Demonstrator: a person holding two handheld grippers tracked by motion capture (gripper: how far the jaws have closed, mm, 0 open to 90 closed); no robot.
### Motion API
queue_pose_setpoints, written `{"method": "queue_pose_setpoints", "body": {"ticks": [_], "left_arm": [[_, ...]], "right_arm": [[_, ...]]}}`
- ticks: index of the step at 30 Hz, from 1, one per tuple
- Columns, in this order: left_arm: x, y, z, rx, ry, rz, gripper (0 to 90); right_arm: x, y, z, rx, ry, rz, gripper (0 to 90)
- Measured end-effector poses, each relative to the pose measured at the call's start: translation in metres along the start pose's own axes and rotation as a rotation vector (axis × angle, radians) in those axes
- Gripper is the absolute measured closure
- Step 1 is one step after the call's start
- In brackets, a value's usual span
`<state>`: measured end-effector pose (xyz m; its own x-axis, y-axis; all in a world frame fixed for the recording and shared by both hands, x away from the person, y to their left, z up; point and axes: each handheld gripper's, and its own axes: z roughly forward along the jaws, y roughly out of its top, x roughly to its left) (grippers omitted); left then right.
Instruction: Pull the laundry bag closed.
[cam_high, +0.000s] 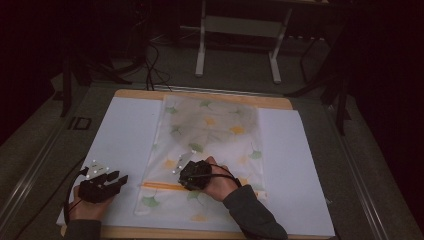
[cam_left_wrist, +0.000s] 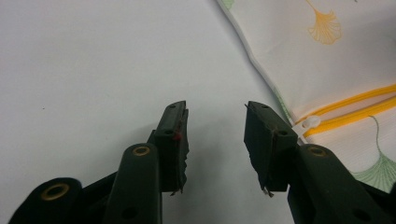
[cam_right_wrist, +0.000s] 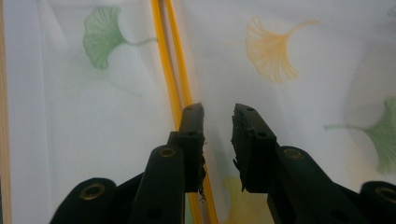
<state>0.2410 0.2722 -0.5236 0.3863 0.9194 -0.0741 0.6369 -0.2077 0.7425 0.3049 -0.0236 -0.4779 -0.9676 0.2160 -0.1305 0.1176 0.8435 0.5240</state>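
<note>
- Here, a white sheet (cam_high: 125, 145) covers a wooden table (cam_high: 150, 94) in a dim room (cables and a metal stand on the floor behind).
- The leaf-printed mesh bag (cam_high: 215, 135) lies flat at the sheet's middle, contents not discernible, its yellow zipper (cam_high: 162, 186) near the front.
- The right gripper (cam_right_wrist: 218, 122) hovers over the bag beside the zipper, jaws narrowly apart, gripping nothing.
- The left gripper (cam_left_wrist: 216, 121) rests on the sheet, jaws apart and empty, by the white zipper pull (cam_left_wrist: 310, 123).

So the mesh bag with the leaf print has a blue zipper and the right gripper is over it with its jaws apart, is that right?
Not quite: the zipper is yellow, as the right gripper view shows. The rest holds: the right gripper is over the leaf-print mesh bag, jaws apart.
</note>
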Motion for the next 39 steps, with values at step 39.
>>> {"method": "queue_pose_setpoints", "body": {"ticks": [39], "left_arm": [[0.003, 0.002, -0.003, -0.011, -0.009, 0.007, 62.0]], "right_arm": [[0.027, 0.074, 0.057, -0.041, 0.075, -0.061, 81.6]]}}
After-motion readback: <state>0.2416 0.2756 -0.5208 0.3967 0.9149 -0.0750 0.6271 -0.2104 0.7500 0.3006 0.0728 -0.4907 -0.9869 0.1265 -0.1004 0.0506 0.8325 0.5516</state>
